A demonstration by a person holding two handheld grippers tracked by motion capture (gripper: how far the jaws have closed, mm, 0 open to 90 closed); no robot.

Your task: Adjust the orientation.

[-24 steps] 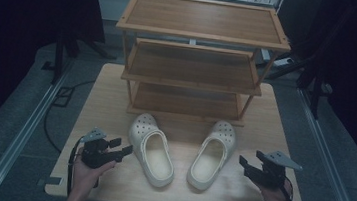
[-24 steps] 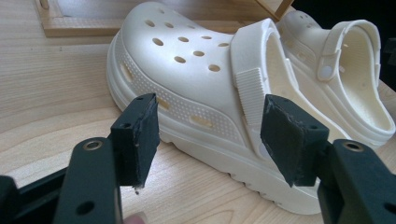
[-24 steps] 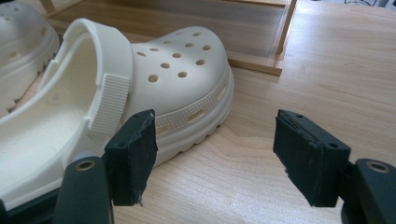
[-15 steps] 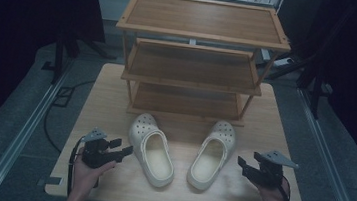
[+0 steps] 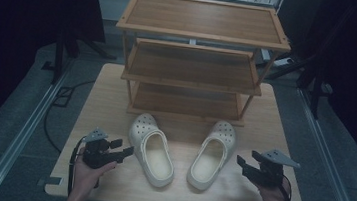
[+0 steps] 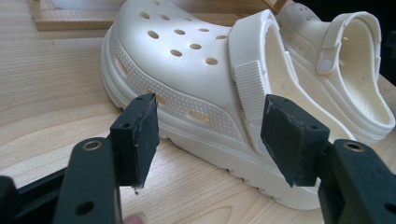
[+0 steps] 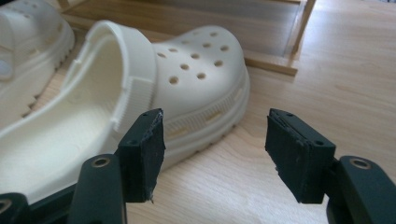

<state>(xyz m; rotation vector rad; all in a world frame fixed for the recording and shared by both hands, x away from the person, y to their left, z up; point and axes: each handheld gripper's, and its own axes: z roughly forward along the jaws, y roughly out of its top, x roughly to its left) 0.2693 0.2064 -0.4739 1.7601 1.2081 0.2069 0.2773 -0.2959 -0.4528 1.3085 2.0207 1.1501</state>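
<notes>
Now your left gripper [image 5: 128,150] and right gripper [image 5: 240,162] both gape empty near the table's [image 5: 106,98] front edge, flanking the left clog [image 5: 151,148] and right clog [image 5: 214,152].

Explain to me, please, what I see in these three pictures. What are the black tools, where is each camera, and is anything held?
There is no machine arm here. A person stands at a wooden table and holds a hand tool with two black jaws in each hand: the left gripper and the right gripper.

The high view comes from a fixed camera above the person's side of the table, looking forward and down. The other two pictures come from small cameras that ride on the grippers and look along their jaws.

On the table lie two cream clogs, the left clog and the right clog, toes toward a wooden three-level shoe rack.

Nothing is held. Both grippers have their jaws wide open, each aimed at the clog nearest to it, without touching it.
</notes>
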